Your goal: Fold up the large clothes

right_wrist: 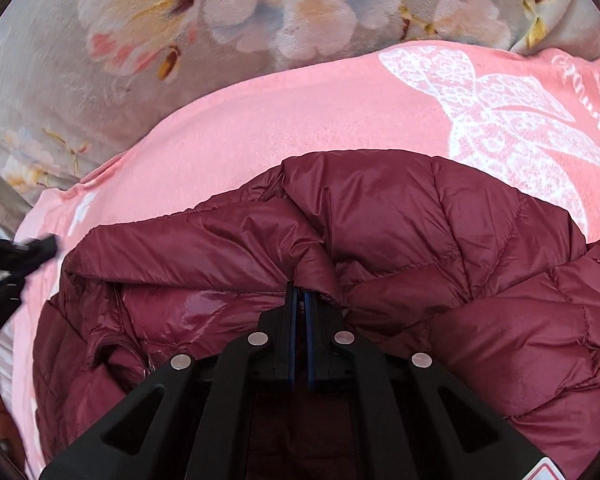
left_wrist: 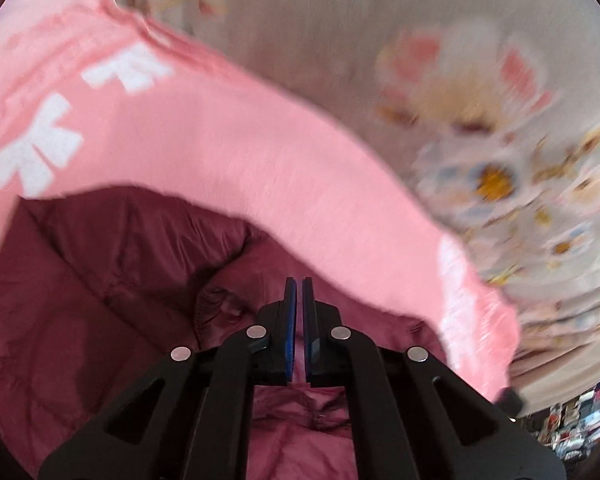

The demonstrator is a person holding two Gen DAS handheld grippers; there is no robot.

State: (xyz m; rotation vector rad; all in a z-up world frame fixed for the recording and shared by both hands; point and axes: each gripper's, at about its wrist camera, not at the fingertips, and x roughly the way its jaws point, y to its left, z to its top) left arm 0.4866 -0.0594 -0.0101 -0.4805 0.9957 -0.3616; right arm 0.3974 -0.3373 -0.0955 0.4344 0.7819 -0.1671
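a home bedroom: floral bedspread [right_wrist: 100, 80] under a pink blanket [right_wrist: 260, 128].

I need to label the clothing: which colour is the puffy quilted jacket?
The jacket is dark maroon, clearest in the right wrist view.

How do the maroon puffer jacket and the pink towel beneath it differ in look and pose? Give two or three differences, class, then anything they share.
The maroon puffer jacket is shiny, quilted and bunched up; the pink towel is matte and lies spread flat. The jacket is plain dark red; the towel carries white printed patterns. The jacket lies on top, the towel underneath. Both are soft fabric resting on the floral blanket.
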